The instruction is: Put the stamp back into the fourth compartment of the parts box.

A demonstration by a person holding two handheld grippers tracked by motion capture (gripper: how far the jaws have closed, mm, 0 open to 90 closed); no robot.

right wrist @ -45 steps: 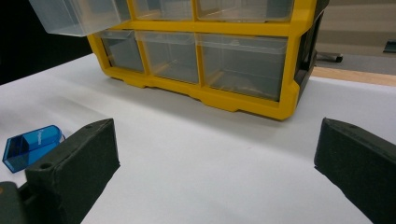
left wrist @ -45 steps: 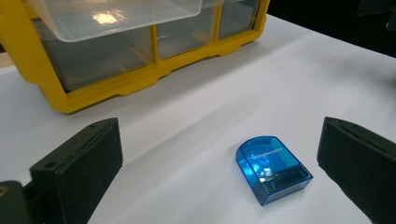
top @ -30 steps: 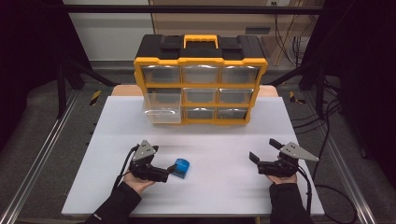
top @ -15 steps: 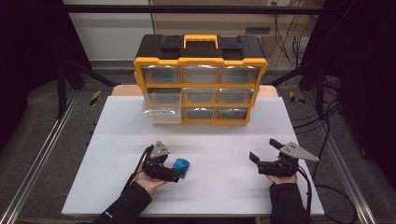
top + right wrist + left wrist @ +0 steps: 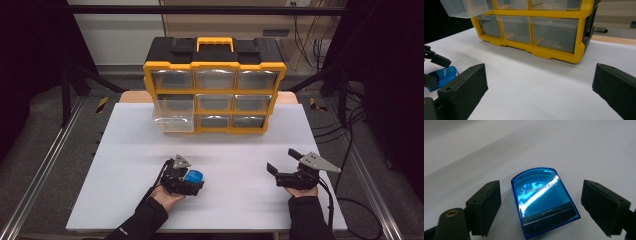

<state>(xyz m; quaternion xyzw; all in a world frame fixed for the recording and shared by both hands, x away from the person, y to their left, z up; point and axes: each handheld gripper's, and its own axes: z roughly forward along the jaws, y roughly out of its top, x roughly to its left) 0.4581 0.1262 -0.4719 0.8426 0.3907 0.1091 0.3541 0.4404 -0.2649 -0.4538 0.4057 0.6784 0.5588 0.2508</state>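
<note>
1. Because the blue case (image 5: 545, 206) lies flat on the white table (image 5: 125, 165), well in front of the yellow organizer (image 5: 215, 82), we have set our left gripper (image 5: 192, 181) around it, jaws spread, a gap showing on each side, neither pad touching.
2. One clear drawer (image 5: 173, 114) on the organizer's left side stands pulled out, which we judge is meant to receive the case.
3. Our right gripper (image 5: 285, 165) rests off to the organizer's front right, jaws wide and empty, likely waiting.
</note>
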